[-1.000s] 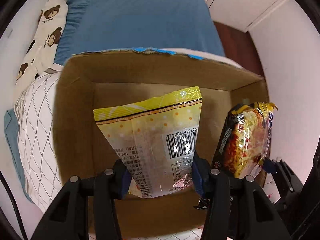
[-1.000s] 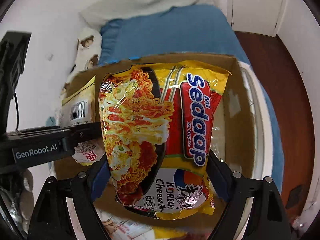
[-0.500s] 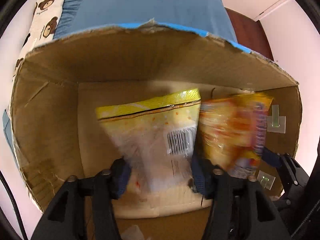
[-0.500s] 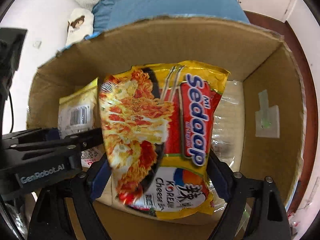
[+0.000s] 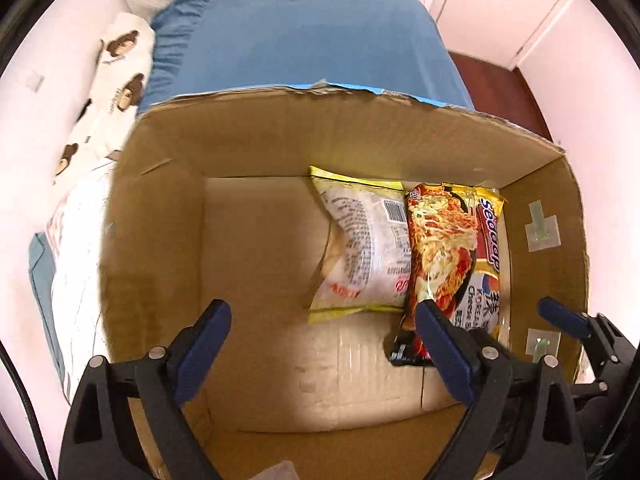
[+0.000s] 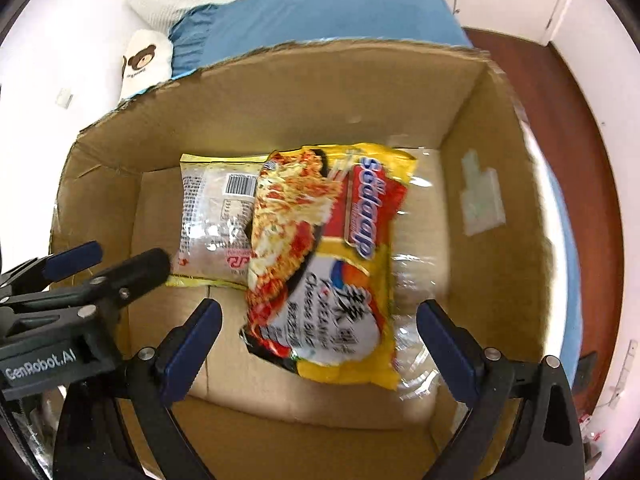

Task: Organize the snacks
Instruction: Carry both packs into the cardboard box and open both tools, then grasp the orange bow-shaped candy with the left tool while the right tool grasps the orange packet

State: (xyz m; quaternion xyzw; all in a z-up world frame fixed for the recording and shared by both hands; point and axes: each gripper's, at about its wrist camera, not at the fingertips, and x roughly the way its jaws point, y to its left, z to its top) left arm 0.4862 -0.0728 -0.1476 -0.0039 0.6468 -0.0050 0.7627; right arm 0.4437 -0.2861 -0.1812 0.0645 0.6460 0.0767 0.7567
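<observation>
A pale yellow snack bag [image 5: 360,244] and a red and yellow Sedaap noodle packet [image 5: 452,256] lie side by side on the floor of an open cardboard box [image 5: 160,240]. The noodle packet [image 6: 324,260] overlaps the right edge of the yellow bag [image 6: 216,220] in the right wrist view. My left gripper [image 5: 324,348] is open and empty above the box, near its front. My right gripper [image 6: 320,348] is open and empty above the noodle packet's near end. The left gripper also shows in the right wrist view [image 6: 108,256].
The box sits on a bed with a blue cover [image 5: 304,44] and a bear-print pillow [image 5: 116,68]. A clear plastic wrapper [image 6: 416,280] lies under the noodle packet at the box's right. White walls and a dark wood floor [image 6: 580,140] lie to the right.
Both grippers were shut on their packets over the box. Both have opened and let go, and the two packets now lie on the box floor. Both grippers have pulled back.
</observation>
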